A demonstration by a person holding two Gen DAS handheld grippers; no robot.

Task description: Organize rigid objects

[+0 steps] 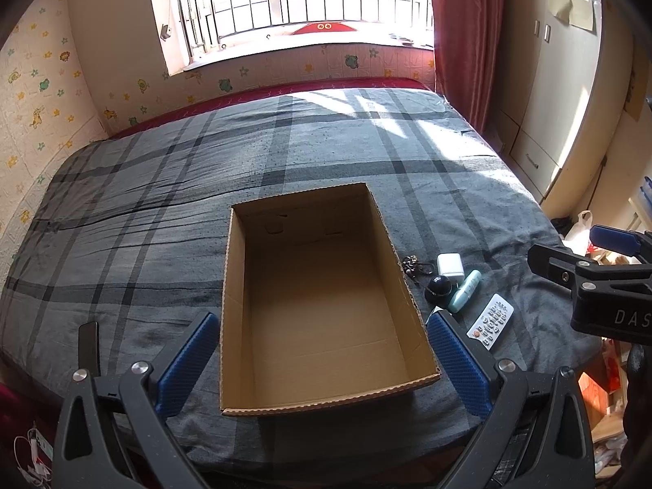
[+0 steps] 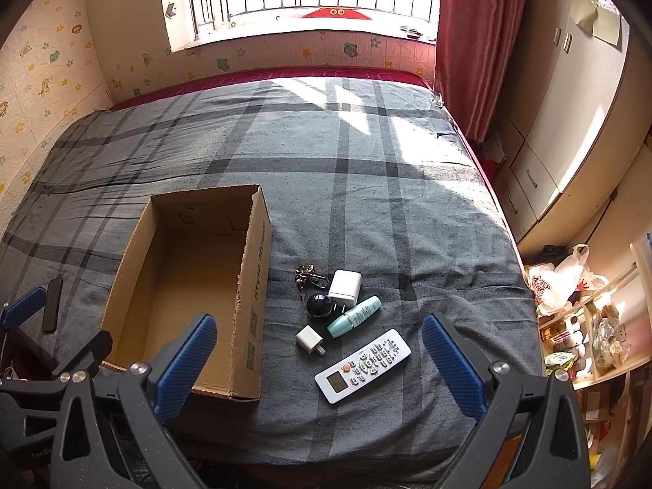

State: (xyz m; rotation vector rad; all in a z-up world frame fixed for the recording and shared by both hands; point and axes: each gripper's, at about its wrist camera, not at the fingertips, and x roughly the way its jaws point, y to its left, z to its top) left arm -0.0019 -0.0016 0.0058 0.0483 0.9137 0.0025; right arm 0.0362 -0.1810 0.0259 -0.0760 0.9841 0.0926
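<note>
An empty open cardboard box lies on the grey plaid bed. Right of it lie a white remote, a mint tube, a black round object, a large white charger, a small white plug and a key bunch. My left gripper is open and empty above the box's near end. My right gripper is open and empty above the remote and small plug; it also shows in the left wrist view.
A black phone-like slab lies on the bed left of the box. The bed's right edge drops to cluttered shelves and bags. A wardrobe and red curtain stand at the right, a window behind.
</note>
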